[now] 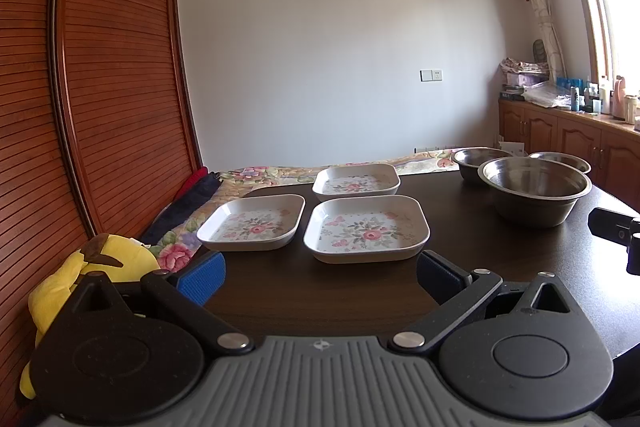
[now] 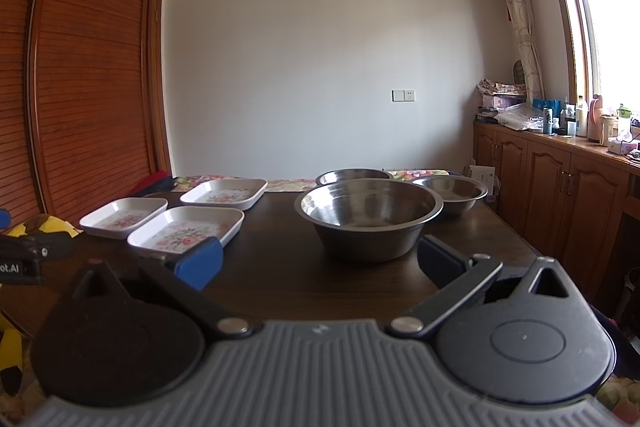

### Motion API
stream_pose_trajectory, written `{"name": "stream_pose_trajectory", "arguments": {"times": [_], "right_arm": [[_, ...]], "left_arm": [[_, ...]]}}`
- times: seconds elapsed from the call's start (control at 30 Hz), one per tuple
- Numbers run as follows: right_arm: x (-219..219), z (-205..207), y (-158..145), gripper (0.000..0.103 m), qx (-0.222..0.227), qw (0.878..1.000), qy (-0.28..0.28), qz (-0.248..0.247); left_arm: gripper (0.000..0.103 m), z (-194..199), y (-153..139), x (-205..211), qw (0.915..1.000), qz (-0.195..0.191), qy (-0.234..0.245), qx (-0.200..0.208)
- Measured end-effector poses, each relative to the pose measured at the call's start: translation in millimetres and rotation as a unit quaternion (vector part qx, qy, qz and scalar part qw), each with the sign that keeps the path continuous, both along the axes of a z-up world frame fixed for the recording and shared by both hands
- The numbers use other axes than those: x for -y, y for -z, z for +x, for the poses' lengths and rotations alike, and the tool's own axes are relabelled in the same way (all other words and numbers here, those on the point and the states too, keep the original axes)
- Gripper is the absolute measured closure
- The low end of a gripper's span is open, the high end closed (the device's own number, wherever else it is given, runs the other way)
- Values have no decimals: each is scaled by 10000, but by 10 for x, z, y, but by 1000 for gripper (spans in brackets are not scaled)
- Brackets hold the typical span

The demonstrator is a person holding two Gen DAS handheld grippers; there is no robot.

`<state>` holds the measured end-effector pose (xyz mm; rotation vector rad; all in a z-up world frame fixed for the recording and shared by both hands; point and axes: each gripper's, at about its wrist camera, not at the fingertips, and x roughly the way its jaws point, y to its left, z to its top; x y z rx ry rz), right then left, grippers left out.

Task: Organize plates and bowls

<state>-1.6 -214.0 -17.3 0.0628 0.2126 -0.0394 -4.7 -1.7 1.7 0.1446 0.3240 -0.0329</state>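
Facing the dark surface [image 1: 480, 247], both sets of jaws stand spread and empty. The nearest floral plate [image 1: 366, 229] sits centre frame ahead of the left gripper [image 1: 320, 271]; the large steel bowl [image 2: 369, 217] sits centre ahead of the right gripper [image 2: 320, 263].

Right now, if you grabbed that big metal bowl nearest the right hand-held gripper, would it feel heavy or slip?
The nearest steel bowl looks thin-walled and empty, so probably light for its size. Its shiny, smooth surface may slip between the pads, though the flared rim offers something to pinch. With a wide mouth over a narrower base, it might tip if pushed at the rim.
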Motion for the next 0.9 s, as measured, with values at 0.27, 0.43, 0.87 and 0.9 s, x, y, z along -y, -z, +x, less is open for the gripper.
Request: {"name": "stream_pose_trajectory", "arguments": {"times": [0.27,0.43,0.87,0.9], "right_arm": [[9,-1,1,0,6,10000,1,6],[6,-5,3,0,-3,10000,3,15],[53,9,14,0,-5,10000,13,42],[51,13,17,0,-8,10000,8,46]], "left_arm": [[0,-2,-27,-2,10000,27,1,20],[0,0,-25,2,10000,39,11,29],[0,-23,-3,53,9999,88,72,30],[0,-26,0,58,9999,93,77,27]]}}
